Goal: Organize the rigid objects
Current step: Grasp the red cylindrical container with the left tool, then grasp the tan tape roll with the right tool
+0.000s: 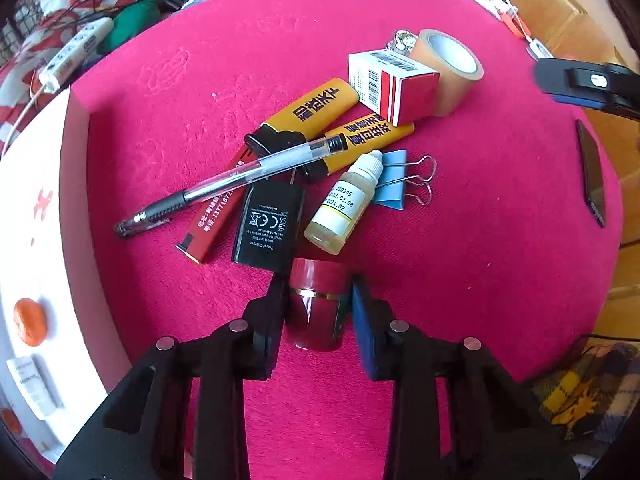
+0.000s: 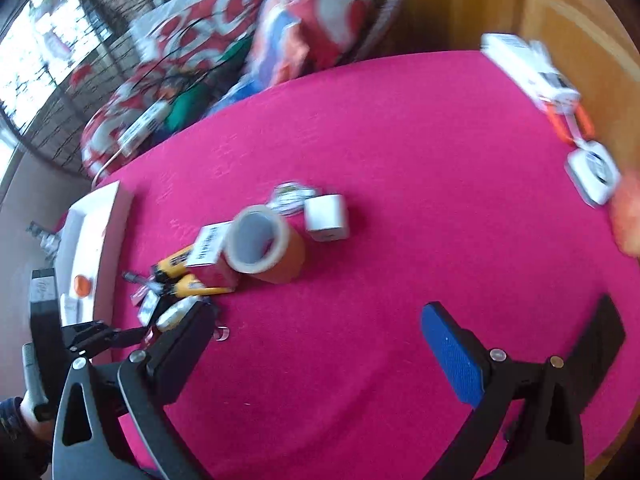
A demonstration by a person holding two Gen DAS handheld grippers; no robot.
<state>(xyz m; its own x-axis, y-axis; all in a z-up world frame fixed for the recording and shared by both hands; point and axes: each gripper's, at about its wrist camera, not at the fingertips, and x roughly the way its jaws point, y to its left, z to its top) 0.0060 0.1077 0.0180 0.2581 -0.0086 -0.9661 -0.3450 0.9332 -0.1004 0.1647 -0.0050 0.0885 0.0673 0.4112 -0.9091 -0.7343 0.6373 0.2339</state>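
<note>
My left gripper points down at the pink table cloth, shut on a small dark red container with a gold band. Just beyond it lies a pile: a black charger, a red lighter, a clear pen, two yellow lighters, a dropper bottle, a blue binder clip, a white and red box and a tape roll. My right gripper hovers wide open over bare cloth, right of the pile, nothing between its fingers.
A white tray holding an orange item borders the cloth on the left. A white cube sits behind the tape roll. A dark flat object lies at the right edge, white devices at the far right corner.
</note>
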